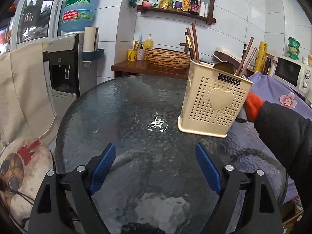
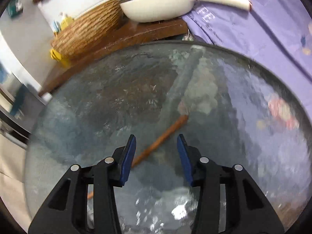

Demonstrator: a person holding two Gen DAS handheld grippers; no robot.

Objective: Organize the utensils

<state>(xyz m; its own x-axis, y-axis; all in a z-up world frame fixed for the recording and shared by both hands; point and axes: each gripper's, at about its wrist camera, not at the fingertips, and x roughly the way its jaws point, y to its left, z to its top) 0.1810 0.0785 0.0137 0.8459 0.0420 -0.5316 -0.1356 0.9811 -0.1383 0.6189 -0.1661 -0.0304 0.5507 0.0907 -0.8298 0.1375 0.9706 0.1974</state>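
Right wrist, chopstick [image 2: 161, 136] between open jaws

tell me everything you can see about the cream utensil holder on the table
The cream utensil holder looks like plastic, boxy, its walls pierced with small heart holes, a raised heart on the front and a black label near the rim. It stands upright on the glass table, holding brown chopsticks and a metal spoon.

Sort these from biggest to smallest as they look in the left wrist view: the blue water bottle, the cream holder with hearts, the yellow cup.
1. Cream holder with hearts, though it sits nearest the camera.
2. Blue water bottle.
3. Yellow cup.
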